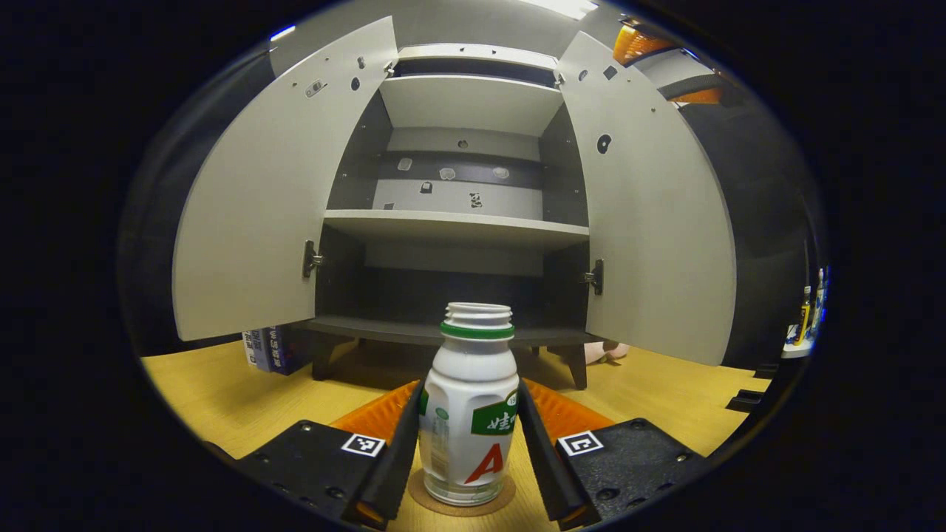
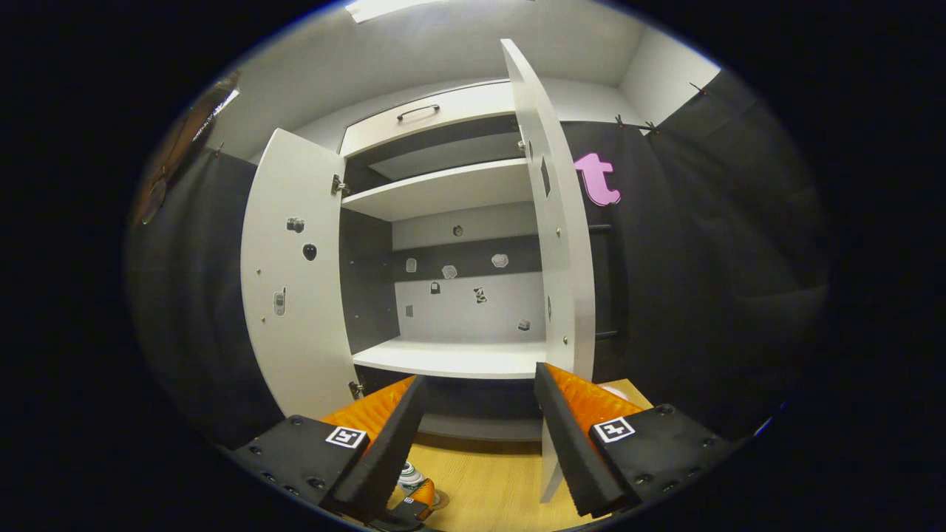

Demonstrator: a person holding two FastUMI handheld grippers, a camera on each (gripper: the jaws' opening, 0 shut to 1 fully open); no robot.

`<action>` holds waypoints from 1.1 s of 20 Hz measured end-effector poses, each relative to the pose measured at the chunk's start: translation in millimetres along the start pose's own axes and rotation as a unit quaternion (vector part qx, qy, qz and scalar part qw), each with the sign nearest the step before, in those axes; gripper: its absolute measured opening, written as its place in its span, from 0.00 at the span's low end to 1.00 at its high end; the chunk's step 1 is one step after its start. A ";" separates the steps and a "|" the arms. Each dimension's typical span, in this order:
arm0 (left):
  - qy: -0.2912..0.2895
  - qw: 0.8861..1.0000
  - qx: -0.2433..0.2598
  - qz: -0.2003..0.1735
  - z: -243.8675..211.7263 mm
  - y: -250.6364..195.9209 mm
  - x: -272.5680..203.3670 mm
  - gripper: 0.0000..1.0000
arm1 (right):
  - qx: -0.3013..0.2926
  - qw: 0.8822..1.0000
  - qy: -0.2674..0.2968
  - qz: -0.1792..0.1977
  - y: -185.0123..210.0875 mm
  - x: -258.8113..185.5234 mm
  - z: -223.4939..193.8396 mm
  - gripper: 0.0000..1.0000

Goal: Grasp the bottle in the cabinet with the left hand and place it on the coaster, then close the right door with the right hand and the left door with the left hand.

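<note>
Two fingers of our left claw (image 1: 468,454) stand on both sides of the bottle (image 1: 468,414), at 9 and 3 o'clock of it. They look touching its body, so we judge the claw is clenched on it. The bottle is upright on the coaster (image 1: 462,505) on the bench (image 1: 222,399), with its long axis vertical. To let go, the claw should spread sideways and pull back.

Our right claw (image 2: 479,443) is released and holds nothing. The edge of the right door (image 2: 550,244) rises at about 1 o'clock from it, near its right finger, so this hand is the nearer one. Beyond is the cabinet (image 1: 458,222), with both doors open, and the left door (image 1: 255,199). The right door's lower end is cut off by the finger.
</note>
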State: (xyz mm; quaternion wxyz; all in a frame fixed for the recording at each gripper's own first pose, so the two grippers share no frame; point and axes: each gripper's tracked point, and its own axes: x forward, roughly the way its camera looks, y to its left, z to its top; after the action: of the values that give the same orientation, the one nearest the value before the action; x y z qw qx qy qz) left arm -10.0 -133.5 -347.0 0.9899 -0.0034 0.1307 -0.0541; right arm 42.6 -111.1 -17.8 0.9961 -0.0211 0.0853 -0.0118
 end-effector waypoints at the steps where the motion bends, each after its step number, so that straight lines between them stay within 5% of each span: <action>1: 0.000 1.000 0.000 0.000 1.5 1.1 -0.3 0.72 | 0.001 1.000 0.001 0.001 0.6 0.0 -0.5 0.95; 8: 0.006 1.000 -0.013 0.004 18.4 13.0 -1.5 0.92 | 0.005 1.000 -0.003 0.006 0.9 -1.0 0.7 0.95; 16: -0.018 0.998 -0.060 -0.001 122.5 23.5 -3.5 0.95 | 0.000 1.000 -0.023 0.020 -4.2 -5.8 10.2 0.96; 22: -0.031 0.998 -0.051 0.020 213.2 41.4 9.7 0.95 | -0.002 0.998 -0.047 0.044 -11.6 -17.2 32.2 0.96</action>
State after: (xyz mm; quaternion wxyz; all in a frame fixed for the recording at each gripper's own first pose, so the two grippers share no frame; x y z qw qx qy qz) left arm 59.0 -95.0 -144.5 0.9929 -0.0530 0.1027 -0.0278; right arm 30.8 -120.9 17.3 0.9985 -0.0195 0.0396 0.0336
